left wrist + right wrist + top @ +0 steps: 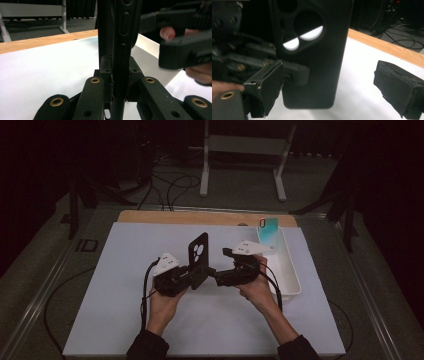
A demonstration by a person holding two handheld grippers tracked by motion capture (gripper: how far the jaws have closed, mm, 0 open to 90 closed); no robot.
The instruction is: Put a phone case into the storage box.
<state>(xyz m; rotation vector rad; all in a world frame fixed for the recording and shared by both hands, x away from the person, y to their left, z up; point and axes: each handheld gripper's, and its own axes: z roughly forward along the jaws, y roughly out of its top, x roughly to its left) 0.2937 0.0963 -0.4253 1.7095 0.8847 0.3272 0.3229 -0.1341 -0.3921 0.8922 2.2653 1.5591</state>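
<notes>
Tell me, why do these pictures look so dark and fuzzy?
High view: the room is dim, and the white table mat is the brightest part. Left gripper view: the black phone case sits so close it blurs. Right gripper view: the near jaws look soft, and light shows through the case's camera holes.

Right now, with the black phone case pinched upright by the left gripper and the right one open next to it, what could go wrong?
1. The left gripper clamps only the bottom edge of the black phone case, so a sideways nudge could lever it out.
2. The right gripper has its jaws spread around the case; closing off-centre may twist or flex it.
3. The white tray with a teal phone sits close behind the right hand; drawing back could bump it.
</notes>
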